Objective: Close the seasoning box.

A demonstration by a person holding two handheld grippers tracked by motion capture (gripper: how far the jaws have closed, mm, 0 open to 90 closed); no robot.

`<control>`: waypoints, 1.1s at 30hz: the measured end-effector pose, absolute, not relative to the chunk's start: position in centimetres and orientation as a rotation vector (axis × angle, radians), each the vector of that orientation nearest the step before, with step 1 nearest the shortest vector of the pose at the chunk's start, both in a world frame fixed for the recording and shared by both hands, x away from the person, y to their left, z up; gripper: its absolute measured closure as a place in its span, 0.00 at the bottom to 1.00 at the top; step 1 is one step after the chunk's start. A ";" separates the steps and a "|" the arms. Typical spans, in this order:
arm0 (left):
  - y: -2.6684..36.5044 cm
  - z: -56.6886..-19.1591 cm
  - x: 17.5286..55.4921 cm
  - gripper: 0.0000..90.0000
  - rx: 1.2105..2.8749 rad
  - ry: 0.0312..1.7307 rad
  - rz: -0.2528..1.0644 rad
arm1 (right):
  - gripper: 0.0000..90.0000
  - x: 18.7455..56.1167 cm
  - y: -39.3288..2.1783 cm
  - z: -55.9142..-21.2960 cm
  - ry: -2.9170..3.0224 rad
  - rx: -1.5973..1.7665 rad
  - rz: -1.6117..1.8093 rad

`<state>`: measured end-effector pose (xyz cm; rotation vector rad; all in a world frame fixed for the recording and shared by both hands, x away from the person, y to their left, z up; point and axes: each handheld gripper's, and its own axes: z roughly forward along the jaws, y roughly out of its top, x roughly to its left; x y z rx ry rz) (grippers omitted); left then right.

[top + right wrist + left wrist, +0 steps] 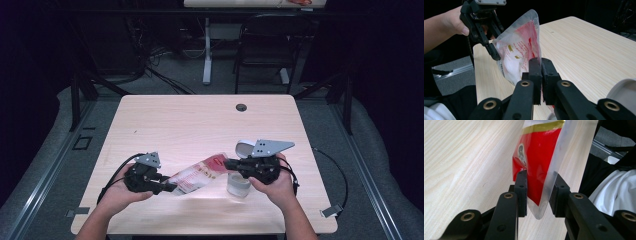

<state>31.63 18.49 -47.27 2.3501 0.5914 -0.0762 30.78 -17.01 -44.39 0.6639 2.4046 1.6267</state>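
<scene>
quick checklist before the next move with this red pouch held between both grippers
1. Right gripper clamped on the red pouch: ok, jaws pinched together on its edge.
2. Left gripper gripping the pouch: cannot tell, jaws straddle the pouch corner with a gap.
3. Pouch lifted off the table: ok.
4. White container waiting beneath the right hand: ok.
5. Pouch already opened: cannot tell.

In the high view, the right hand-held gripper [227, 164] is covering part of the small white tub [238, 185] on the desk [200, 120], and the printing on the red and clear pouch [197, 175] is staying too small to read. In the right gripper view, the picture's edge is cutting off the tub [624, 91], and the jaws are hiding the pouch's [520, 53] near edge
</scene>
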 end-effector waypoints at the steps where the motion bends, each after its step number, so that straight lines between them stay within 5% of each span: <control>1: 18.5 -47.0 31.6 0.80 2.342 0.597 -0.088 | 0.97 30.8 -17.1 -44.4 2.402 0.670 1.633; 33: 19.3 -44.9 31.6 0.80 2.328 0.606 -0.068 | 0.97 31.0 -17.3 -44.9 2.404 0.703 1.639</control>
